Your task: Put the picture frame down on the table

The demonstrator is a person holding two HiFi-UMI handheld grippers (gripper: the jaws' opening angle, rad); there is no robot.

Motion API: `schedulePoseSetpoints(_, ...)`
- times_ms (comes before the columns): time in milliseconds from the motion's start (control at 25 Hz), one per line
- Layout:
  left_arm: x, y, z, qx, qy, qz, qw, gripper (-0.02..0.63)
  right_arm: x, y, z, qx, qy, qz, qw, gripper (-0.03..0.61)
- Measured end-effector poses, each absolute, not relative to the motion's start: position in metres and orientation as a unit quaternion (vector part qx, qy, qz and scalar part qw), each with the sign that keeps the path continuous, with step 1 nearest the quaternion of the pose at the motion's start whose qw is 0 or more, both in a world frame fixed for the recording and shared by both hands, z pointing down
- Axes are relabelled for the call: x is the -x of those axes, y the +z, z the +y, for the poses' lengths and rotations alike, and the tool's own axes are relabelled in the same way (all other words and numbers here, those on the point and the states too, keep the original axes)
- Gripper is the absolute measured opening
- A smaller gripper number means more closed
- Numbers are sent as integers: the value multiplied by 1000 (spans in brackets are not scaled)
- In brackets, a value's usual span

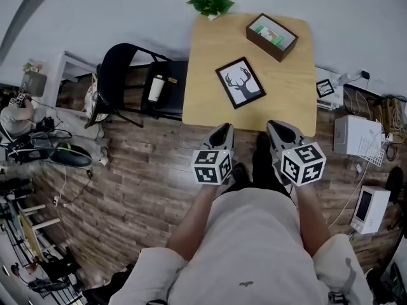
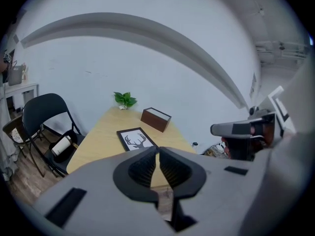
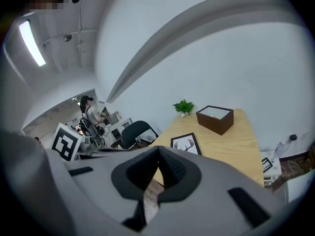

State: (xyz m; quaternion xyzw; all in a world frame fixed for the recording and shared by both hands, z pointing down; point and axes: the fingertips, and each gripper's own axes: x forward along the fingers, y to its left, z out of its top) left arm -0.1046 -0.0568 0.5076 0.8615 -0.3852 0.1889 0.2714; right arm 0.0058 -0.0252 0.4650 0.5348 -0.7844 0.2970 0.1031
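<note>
A black picture frame point(image 1: 240, 82) with a deer-antler print lies flat on the light wooden table point(image 1: 210, 100), near its middle. It also shows beyond the jaws as the frame point(image 2: 135, 139) in the left gripper view and the frame point(image 3: 186, 143) in the right gripper view. My left gripper point(image 1: 222, 134) and right gripper point(image 1: 277, 131) hang side by side just short of the table's near edge, above the floor. Both are shut with nothing between the jaws. Neither touches the frame.
A brown open box point(image 1: 272, 36) stands at the table's far right, a small green plant point(image 1: 212, 5) at its far edge. A black folding chair point(image 1: 137, 84) with a white bottle point(image 1: 156, 88) on the seat stands left of the table. White appliances point(image 1: 356, 135) and cables sit right.
</note>
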Motion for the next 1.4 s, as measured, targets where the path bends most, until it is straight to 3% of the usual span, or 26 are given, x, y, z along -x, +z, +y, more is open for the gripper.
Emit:
schedulePoseSetpoints(720,110,419,-19,-910,146,-338,191,11,18,409,6,-555,209,-802,70,-2)
schedulePoseSetpoints(1400,108,412,-22,-913,152,-338,171,11,20,400,9,-558,194,-803,76,-2)
